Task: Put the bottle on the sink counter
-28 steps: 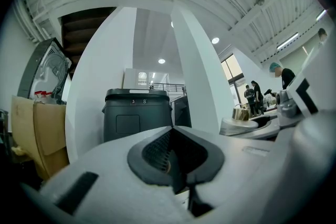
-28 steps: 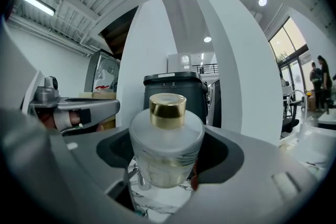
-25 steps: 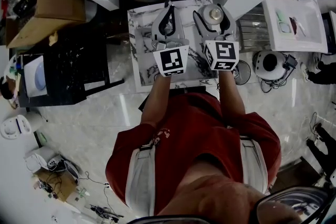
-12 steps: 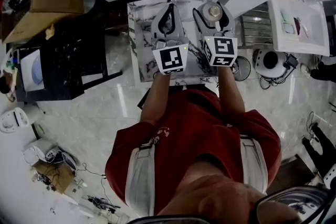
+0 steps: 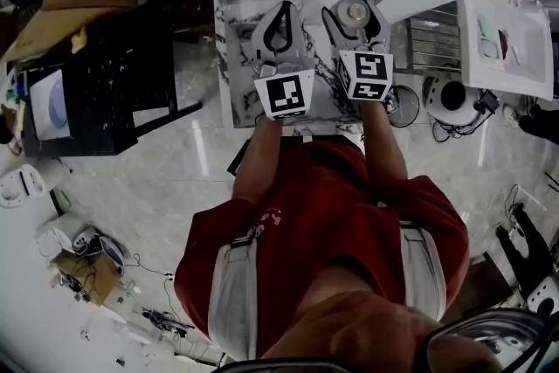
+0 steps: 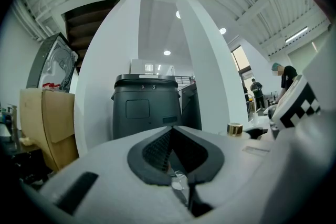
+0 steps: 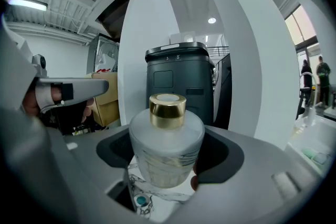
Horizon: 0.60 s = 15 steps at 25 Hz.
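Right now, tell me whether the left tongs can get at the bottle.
Probably not usefully. The bottle is clamped in the right tongs, whose jaws cover both its sides. The left tongs sit alongside with nothing between them, but shut; only the gold cap is exposed.

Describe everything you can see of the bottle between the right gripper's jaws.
The bottle is squat and round-shouldered, of what looks like frosted, whitish glass, with faint patterning low on its body and a shiny gold cap with a pale top. It stands upright between the jaws of the right gripper, whose dark pads press its two sides. The marbled counter lies below; whether the base touches it cannot be told.
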### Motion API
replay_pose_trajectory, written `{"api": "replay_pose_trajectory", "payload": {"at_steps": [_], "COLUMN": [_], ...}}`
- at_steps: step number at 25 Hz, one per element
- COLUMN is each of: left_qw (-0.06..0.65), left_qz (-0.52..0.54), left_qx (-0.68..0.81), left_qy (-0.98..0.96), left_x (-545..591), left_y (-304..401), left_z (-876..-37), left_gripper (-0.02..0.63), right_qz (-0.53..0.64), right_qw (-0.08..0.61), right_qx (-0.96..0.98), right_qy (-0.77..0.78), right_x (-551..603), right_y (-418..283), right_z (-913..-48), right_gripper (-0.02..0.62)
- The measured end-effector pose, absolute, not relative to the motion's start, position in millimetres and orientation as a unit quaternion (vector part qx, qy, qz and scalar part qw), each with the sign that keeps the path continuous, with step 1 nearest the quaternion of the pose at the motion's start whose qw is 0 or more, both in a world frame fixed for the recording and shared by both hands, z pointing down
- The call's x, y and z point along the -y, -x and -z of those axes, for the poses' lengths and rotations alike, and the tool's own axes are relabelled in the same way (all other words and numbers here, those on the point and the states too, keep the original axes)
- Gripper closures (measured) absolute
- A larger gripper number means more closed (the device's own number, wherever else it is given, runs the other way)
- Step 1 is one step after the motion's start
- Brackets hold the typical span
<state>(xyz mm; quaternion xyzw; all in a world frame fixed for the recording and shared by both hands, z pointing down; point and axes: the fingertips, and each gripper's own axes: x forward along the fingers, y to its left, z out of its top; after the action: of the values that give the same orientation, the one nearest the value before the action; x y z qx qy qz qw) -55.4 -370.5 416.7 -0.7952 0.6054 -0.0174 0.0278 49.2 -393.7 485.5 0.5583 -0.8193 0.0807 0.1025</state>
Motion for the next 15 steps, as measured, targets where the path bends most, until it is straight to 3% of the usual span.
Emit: {"api": "replay_pose_trajectory", "payload": {"at_steps": [15], "left_qw": [0.032], "left_qz": [0.013], "left_qx": [-0.617], "left_qy": [0.786], "left_x": [370], "left_y": [71], "left_z": [-443], "left_gripper": [0.612], "right_qz": [-0.110], "right_qw": [0.155], "right_qx": [0.816], "right_qy": [-0.547], "right_x": [419], "right_y": [-32], "right_z": [-558], "right_gripper": [0.259]}}
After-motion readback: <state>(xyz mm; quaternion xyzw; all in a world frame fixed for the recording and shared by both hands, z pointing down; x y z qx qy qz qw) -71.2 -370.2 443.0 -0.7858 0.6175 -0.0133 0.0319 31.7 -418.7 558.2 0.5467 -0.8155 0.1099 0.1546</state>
